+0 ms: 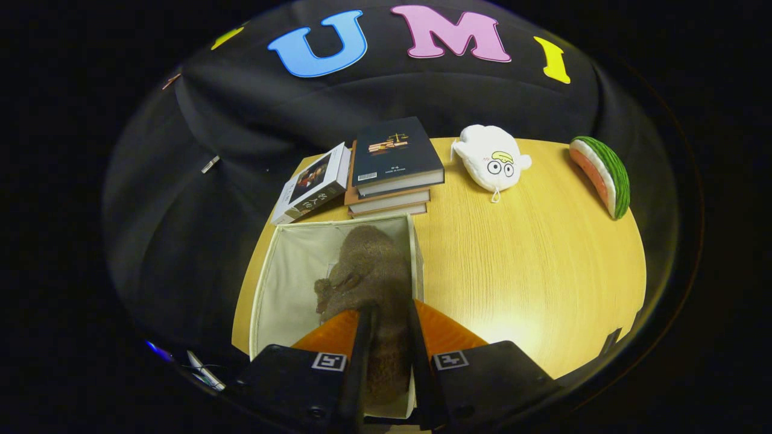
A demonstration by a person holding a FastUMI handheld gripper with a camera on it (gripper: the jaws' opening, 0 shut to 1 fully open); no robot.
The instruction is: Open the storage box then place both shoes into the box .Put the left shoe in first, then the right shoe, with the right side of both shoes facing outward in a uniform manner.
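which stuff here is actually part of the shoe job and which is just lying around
Part of the job:
- brown fuzzy shoe, gripped between the gripper fingers, over the box
- open storage box

Just lying about:
- stack of books
- single book beside the stack
- white plush toy
- watermelon slice toy
- wooden table under it all

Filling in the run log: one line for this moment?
gripper: shut on brown fuzzy shoe | shoe: inside open storage box | second shoe: unseen

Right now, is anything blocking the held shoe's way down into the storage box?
Nothing visible does. The gripper is shut on the brown fuzzy shoe, which hangs inside the open storage box by its right wall. The books sit beyond the box.
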